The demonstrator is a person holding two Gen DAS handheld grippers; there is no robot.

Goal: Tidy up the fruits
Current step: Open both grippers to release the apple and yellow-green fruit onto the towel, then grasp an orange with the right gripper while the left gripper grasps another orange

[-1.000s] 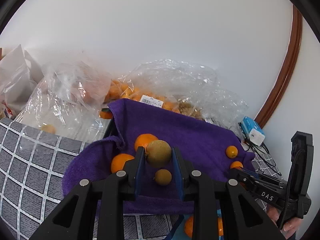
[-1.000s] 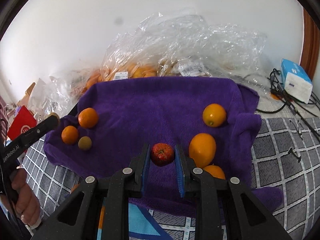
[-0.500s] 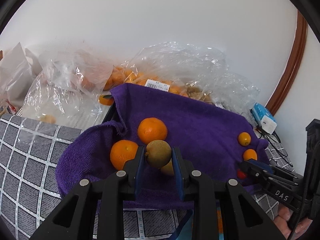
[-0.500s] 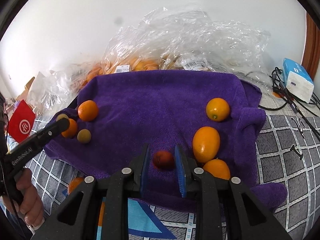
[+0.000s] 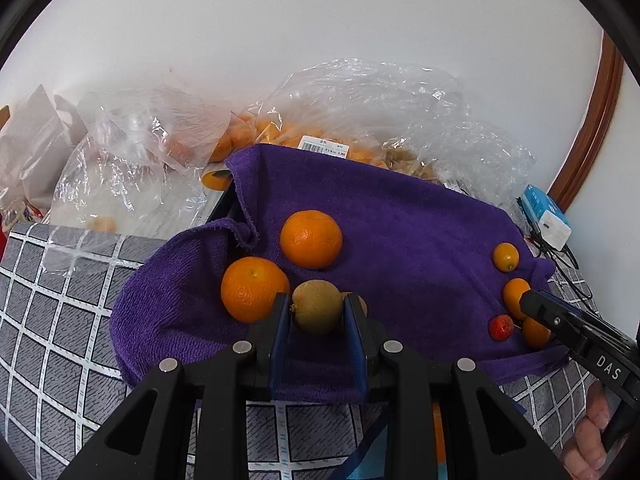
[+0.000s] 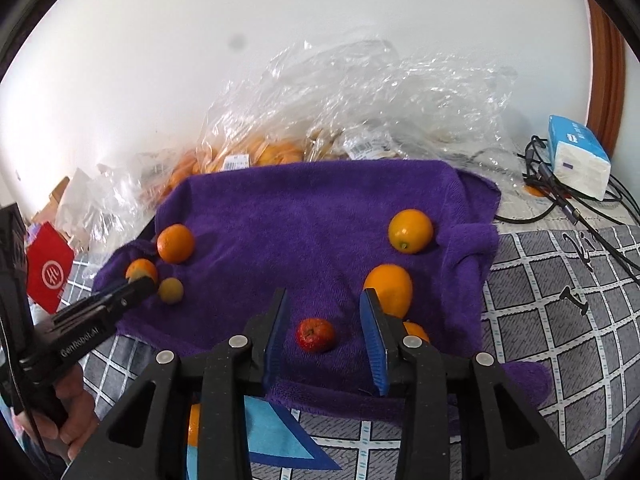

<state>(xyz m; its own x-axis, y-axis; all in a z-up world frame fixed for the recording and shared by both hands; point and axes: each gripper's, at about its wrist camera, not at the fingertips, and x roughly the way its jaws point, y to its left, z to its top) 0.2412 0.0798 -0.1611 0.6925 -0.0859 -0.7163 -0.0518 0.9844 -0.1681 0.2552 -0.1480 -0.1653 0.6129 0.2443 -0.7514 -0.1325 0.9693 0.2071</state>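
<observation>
A purple towel (image 5: pixel 400 220) lies over the table with fruit on it. My left gripper (image 5: pixel 316 312) is shut on a brownish-green round fruit (image 5: pixel 316 311), held just above the towel's front left beside two oranges (image 5: pixel 254 294) (image 5: pixel 311 239). My right gripper (image 6: pixel 324 312) is open, its jaws standing either side of a small red fruit (image 6: pixel 315 334) that rests on the towel (image 6: pixel 300 216). Orange kumquats (image 6: pixel 410 231) (image 6: pixel 389 290) lie right of it. A second brownish fruit (image 6: pixel 171 290) sits at the left near the oranges (image 6: pixel 175 243).
Clear plastic bags of oranges (image 5: pixel 340 136) and crumpled bags (image 6: pixel 360 92) stand behind the towel against the white wall. A blue-white tissue pack (image 6: pixel 578 162) and black cables (image 6: pixel 560 200) lie at the right. A red box (image 6: pixel 48 276) is at the left. A grey checked cloth (image 5: pixel 60 300) covers the table.
My right gripper has opened and let go of the red fruit, which now rests on the towel. My left gripper has pulled back toward the towel's front edge, still holding the brownish fruit.
</observation>
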